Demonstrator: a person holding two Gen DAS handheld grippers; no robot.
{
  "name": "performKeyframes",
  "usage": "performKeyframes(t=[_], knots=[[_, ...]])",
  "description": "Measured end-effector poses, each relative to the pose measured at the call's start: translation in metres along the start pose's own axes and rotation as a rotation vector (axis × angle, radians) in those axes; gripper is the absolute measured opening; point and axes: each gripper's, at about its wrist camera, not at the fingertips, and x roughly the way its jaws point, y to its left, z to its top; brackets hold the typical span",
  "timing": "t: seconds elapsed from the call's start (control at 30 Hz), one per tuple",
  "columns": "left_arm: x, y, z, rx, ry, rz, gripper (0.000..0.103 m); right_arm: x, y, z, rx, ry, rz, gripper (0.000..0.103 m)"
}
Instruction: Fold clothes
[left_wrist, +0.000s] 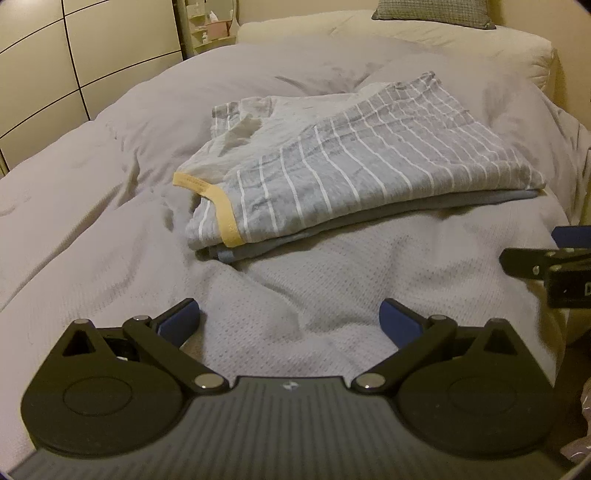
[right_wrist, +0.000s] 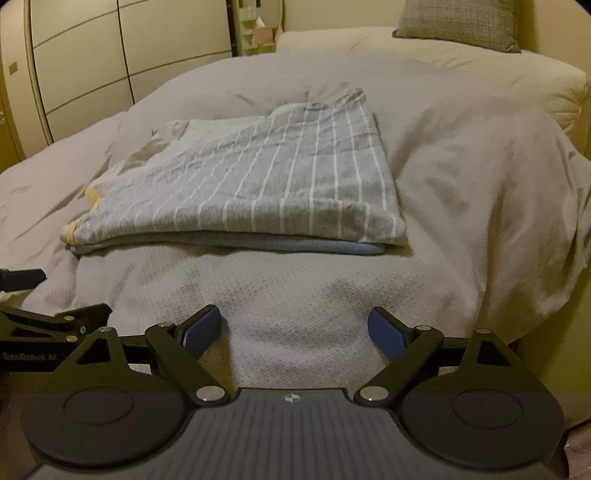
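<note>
On the grey-covered bed (left_wrist: 92, 192), the folded striped garment (left_wrist: 332, 162) lies straight ahead of your left tool (left_wrist: 290, 319) and right tool (right_wrist: 294, 325), both spread and empty, its long axis crosswise, neither nearer

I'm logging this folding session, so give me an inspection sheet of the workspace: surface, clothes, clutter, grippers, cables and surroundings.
Surface: bed with a rumpled grey duvet; a white textured cloth is spread over the near edge.
Job's things: grey striped garment with yellow trim, folded, lying on top of a folded blue garment; only the blue edge shows.
Clutter: nothing seen on the bed besides these.
Grippers: left gripper open and empty, near the bed's edge; right gripper open and empty, alongside it.
Cables: nothing seen.
Surroundings: cream pillow and grey cushion at the head of the bed; panelled wardrobe at left; a small shelf behind.
</note>
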Motion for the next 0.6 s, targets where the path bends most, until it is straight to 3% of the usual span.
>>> performKeyframes(t=[0.37,0.6], knots=[[-0.012,0.003,0.003,-0.069,-0.001,0.003,0.102,-0.007,0.002,0.003,0.01,0.017,-0.002,0.089],[-0.038,0.001,0.002,-0.125,-0.013,0.027,0.102,-0.036,0.004,0.001,0.047,-0.006,-0.007,0.089]])
